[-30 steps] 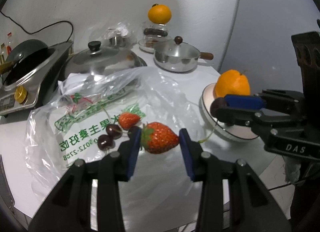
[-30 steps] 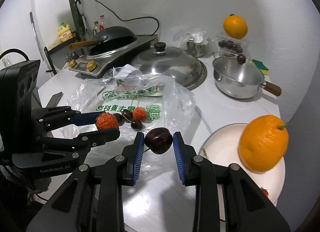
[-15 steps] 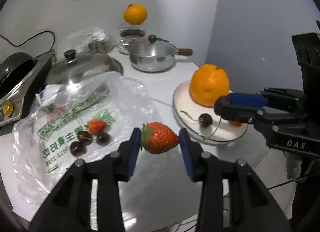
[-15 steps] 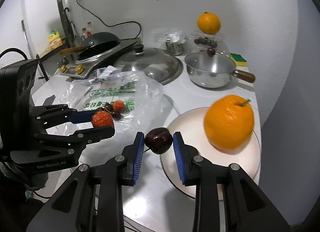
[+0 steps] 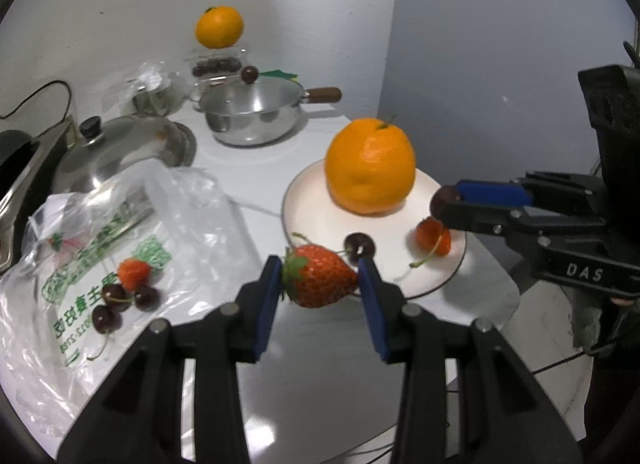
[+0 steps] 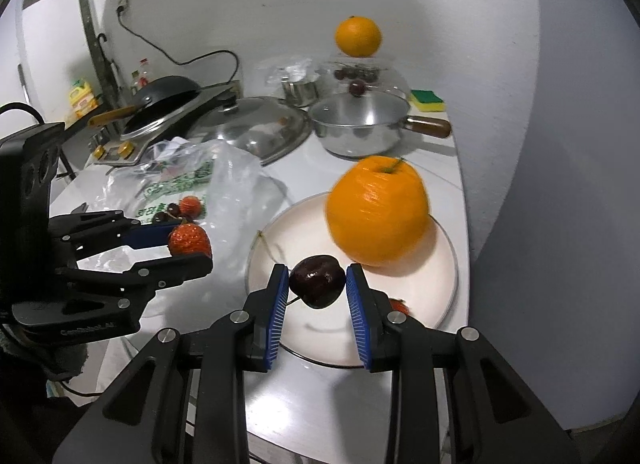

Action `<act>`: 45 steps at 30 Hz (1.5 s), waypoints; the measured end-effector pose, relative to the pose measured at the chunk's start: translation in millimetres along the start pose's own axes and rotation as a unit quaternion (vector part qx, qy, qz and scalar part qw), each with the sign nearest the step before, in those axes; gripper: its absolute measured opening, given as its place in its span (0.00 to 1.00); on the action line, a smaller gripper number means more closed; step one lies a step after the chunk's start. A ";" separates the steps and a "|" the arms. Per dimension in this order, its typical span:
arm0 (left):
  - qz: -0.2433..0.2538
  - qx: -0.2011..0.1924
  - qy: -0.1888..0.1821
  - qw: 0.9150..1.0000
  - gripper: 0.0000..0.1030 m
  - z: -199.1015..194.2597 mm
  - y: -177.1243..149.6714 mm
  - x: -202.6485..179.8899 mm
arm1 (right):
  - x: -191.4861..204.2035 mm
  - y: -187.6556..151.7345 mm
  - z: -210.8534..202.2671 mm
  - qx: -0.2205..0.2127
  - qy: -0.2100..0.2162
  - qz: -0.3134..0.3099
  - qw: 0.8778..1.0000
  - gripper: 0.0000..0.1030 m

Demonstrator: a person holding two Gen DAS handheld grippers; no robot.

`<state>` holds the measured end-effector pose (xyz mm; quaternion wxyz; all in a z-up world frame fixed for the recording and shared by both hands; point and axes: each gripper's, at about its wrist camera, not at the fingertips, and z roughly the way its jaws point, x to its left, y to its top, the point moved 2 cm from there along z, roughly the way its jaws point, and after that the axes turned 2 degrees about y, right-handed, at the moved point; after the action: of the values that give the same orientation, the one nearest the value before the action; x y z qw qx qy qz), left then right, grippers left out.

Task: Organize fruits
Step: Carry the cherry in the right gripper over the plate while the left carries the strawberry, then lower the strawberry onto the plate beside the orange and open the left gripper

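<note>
A red strawberry (image 5: 320, 282) is clamped between the blue pads of the left hand-held gripper (image 5: 320, 284), low in the middle of the left wrist view, just in front of the near rim of a white plate (image 5: 304, 200). A dark cherry (image 6: 317, 281) is pinched by the right hand-held gripper (image 6: 317, 284) at the centre of the right wrist view, above the near part of that plate (image 6: 448, 248).

Everything is carried by a white bench (image 5: 256, 168) set against a pale wall, with a grey wall meeting it at the right of the frame.

On the plate are seen a large orange (image 5: 370, 166), a loose cherry (image 5: 360, 245) and a second strawberry (image 5: 433, 238). A clear printed plastic bag (image 5: 120, 232), at the left of the frame, is spread flat, with a small strawberry (image 5: 134, 274) and several cherries (image 5: 120, 304) on it. Further back stand a steel pot (image 5: 252, 112) with a brown handle, a domed steel lid (image 5: 120, 148) and a clear box (image 5: 216, 64) of dark fruit topped by another orange (image 5: 219, 27). A dark pan (image 6: 166, 94) on a cooker is seen at the upper left of the right wrist view.
</note>
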<state>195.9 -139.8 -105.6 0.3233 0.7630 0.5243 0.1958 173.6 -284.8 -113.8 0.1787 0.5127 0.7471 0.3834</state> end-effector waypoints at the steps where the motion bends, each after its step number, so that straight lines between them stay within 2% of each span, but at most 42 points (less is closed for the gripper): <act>1: 0.001 0.001 -0.002 1.000 0.39 1.9 0.8 -2.3 | -4.1 -1.3 -0.6 0.001 -0.002 0.003 1.000 0.31; 25: 0.033 0.039 -0.035 0.998 0.39 57.2 13.4 -55.5 | -67.3 -11.9 7.8 0.007 -0.016 0.043 0.999 0.31; 32: 0.039 0.047 -0.044 0.997 0.39 67.8 13.1 -69.3 | -76.6 -10.1 15.3 0.011 -0.016 0.046 0.999 0.31; 45: 0.038 0.065 -0.056 0.996 0.39 88.4 10.4 -72.9 | -81.7 -7.5 26.1 0.018 -0.013 0.045 0.999 0.31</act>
<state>232.1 -235.3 -158.5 0.2943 0.8115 0.4878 0.1302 219.6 -349.7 -146.5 0.1620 0.5542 0.7273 0.3709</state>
